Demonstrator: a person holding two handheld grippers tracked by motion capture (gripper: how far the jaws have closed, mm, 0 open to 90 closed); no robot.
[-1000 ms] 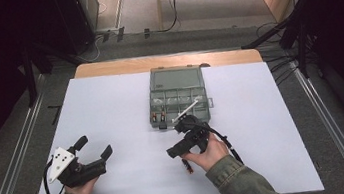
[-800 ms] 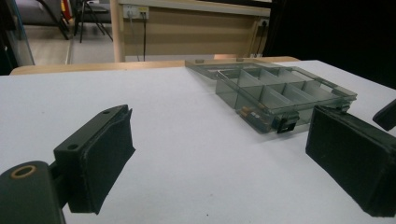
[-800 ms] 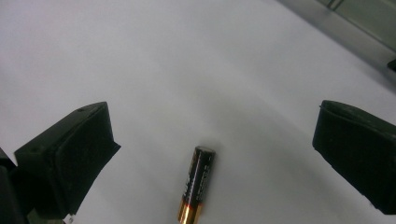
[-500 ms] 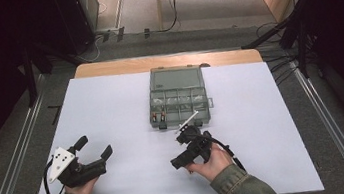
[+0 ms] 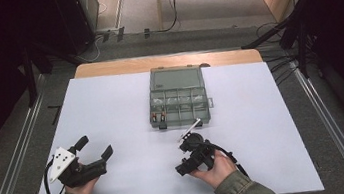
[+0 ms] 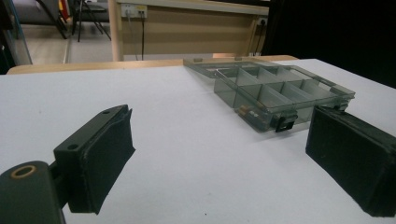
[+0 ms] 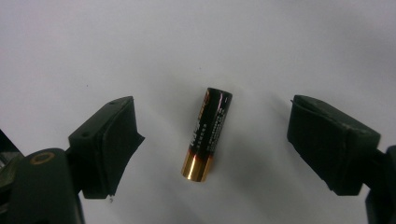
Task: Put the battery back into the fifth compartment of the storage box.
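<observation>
A: While the battery point(image 7: 207, 134) lies flat on the white table point(image 5: 111, 110), it is framed between the pads of the right gripper point(image 7: 212, 140), which have just been closing but are not yet touching it. Where is it placed relative to the box point(image 5: 179, 102)?

B: It is set on the near side of the box, apart from it; the exact gap cannot be judged. The box is seen with its lid laid back, two cells at its near left being occupied.

A: And the left gripper point(image 5: 93, 148)?

B: It is held spread and empty near the left front edge of the table.

A: What risk is to be noted?

B: Should one pad meet the round casing first, the battery may be rolled or squeezed out sideways. A tilted grip might also be caused, hindering later placement in a cell.
</observation>
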